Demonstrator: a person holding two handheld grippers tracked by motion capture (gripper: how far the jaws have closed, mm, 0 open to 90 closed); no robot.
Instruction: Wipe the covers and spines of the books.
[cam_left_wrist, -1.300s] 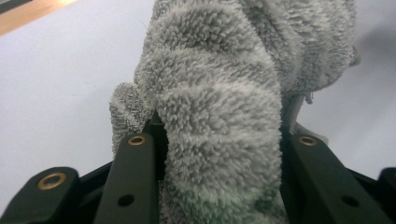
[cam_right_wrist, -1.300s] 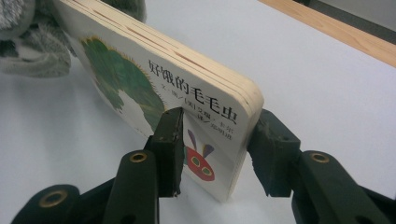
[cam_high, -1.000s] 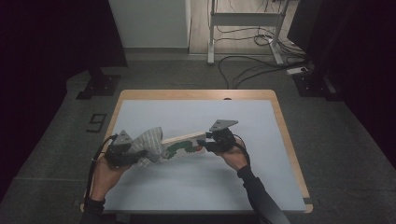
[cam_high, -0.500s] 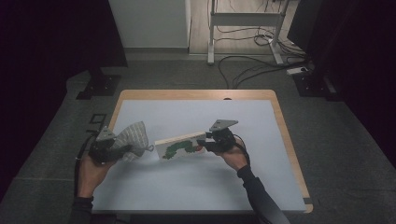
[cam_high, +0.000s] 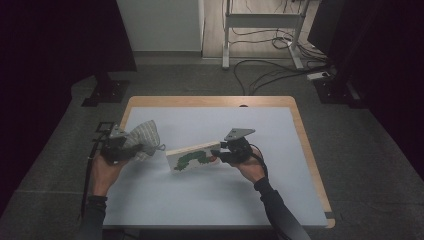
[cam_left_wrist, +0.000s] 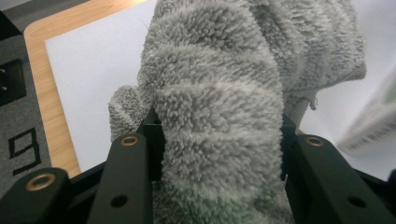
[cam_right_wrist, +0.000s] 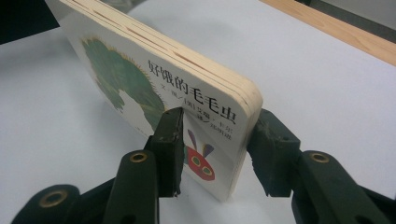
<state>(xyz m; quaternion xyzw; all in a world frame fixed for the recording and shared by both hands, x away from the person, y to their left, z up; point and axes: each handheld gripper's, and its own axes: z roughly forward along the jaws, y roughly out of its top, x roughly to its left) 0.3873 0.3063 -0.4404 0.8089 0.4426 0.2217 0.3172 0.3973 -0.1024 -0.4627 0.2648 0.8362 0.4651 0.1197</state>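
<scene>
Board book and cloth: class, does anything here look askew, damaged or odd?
Nothing damaged. The board book is tilted, clamped at one end by the right gripper; the left gripper holds a bunched grey cloth beside it.

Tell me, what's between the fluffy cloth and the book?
Nothing: the high view shows only bare table between the cloth and the book.

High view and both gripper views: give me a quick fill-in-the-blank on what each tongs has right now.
1. The left tongs are shut on the fluffy grey striped ____.
2. The right tongs clamp the thick cardboard picture book, whose cover shows a green ____.
3. In the high view, the book lies to the ____ of the fluffy bundle.
4. The white table top has a rim made of ____.

Missing words: cloth; caterpillar; right; wood
</scene>
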